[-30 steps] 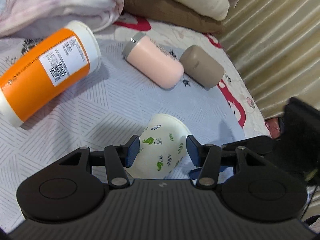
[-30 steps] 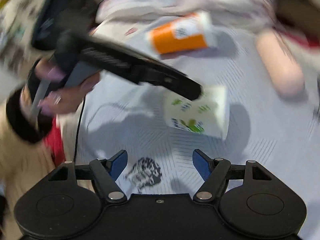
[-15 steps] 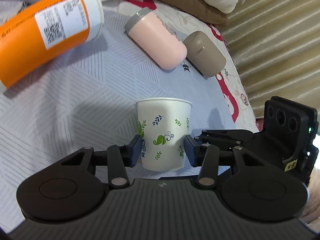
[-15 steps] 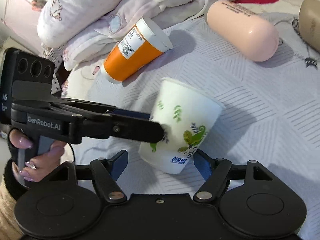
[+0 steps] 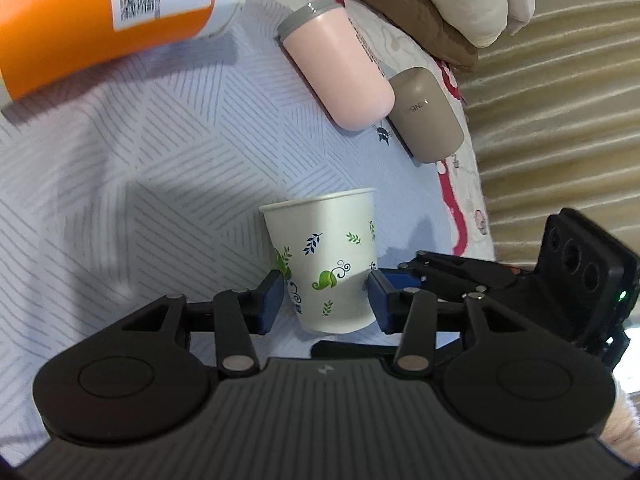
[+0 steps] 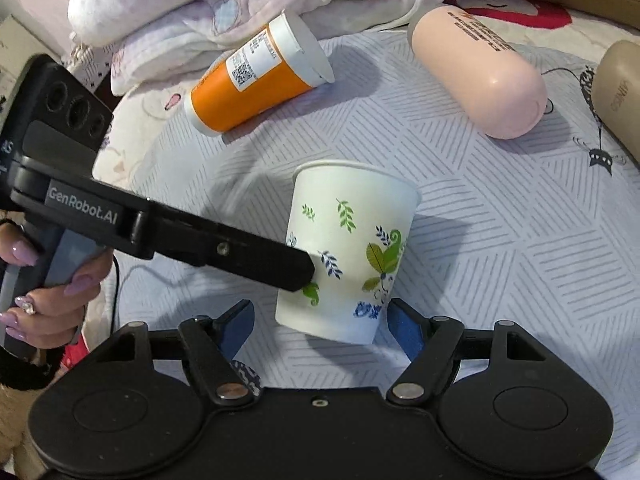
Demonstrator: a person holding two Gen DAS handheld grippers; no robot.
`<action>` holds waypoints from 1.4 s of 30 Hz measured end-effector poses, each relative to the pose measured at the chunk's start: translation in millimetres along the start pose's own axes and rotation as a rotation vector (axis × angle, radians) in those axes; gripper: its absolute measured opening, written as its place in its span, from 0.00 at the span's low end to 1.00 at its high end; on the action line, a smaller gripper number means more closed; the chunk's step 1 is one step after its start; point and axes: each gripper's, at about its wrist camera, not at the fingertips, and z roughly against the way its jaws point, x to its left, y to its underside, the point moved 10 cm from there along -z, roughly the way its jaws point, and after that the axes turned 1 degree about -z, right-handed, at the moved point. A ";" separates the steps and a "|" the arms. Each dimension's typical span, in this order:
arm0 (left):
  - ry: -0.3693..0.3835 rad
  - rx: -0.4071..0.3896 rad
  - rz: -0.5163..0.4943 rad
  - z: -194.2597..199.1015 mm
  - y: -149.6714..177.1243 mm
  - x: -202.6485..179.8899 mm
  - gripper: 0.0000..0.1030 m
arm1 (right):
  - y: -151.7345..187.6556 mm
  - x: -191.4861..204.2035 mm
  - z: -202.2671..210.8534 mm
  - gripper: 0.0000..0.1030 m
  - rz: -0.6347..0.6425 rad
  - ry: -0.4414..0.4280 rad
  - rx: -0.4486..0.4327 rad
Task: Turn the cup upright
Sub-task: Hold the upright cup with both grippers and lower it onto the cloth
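Paper cup [image 5: 326,264] now stands upright between left tongs [image 5: 326,306].

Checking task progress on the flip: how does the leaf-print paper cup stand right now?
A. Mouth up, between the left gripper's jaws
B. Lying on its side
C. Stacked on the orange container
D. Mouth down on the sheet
A: the paper cup has its rim on top and base near the sheet, with the left gripper jaws on either side of its lower wall.
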 end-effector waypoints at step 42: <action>-0.166 -0.311 -0.397 78.3 29.9 -73.9 0.47 | -2.9 58.6 61.3 0.64 0.329 0.082 -0.344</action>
